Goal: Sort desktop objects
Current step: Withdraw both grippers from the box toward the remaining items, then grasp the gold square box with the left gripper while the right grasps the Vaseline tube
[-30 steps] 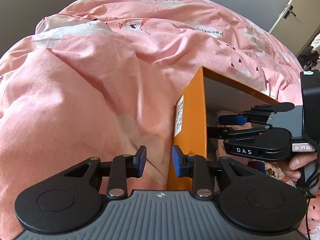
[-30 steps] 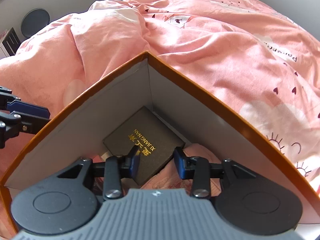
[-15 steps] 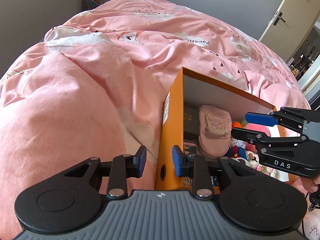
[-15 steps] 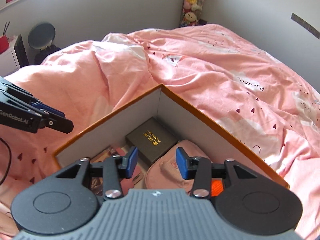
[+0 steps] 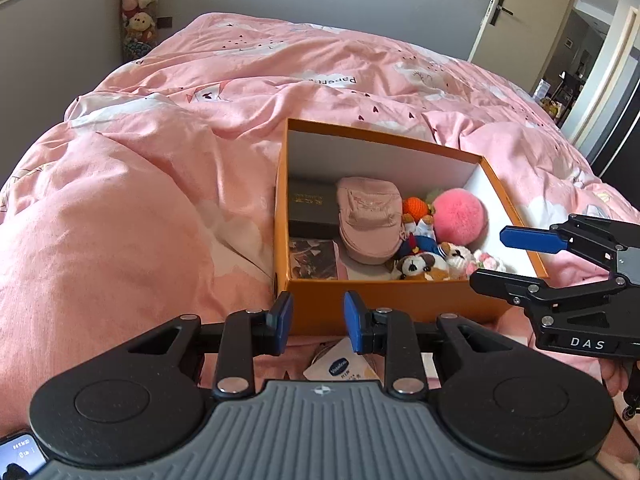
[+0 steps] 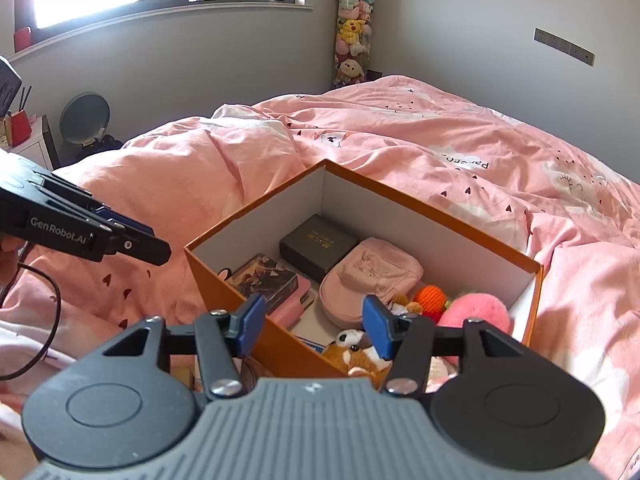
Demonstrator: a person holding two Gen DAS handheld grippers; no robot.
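1. Orange box (image 5: 400,304) sits open on the pink duvet (image 5: 140,220).
2. Inside: dark case (image 6: 318,242) at the far corner, pink cap (image 5: 370,218) beside it, pink pom-pom (image 5: 460,214), orange knit toy (image 5: 416,206), plush dogs (image 5: 424,264), photo card (image 5: 312,258).
3. Left gripper (image 5: 316,322): jaws part-open, nothing between them, near side of box.
4. Right gripper (image 6: 314,328): jaws opening, empty, over the box's near corner.
5. Vaseline packet (image 5: 342,368) lies just outside the box, under the left gripper.
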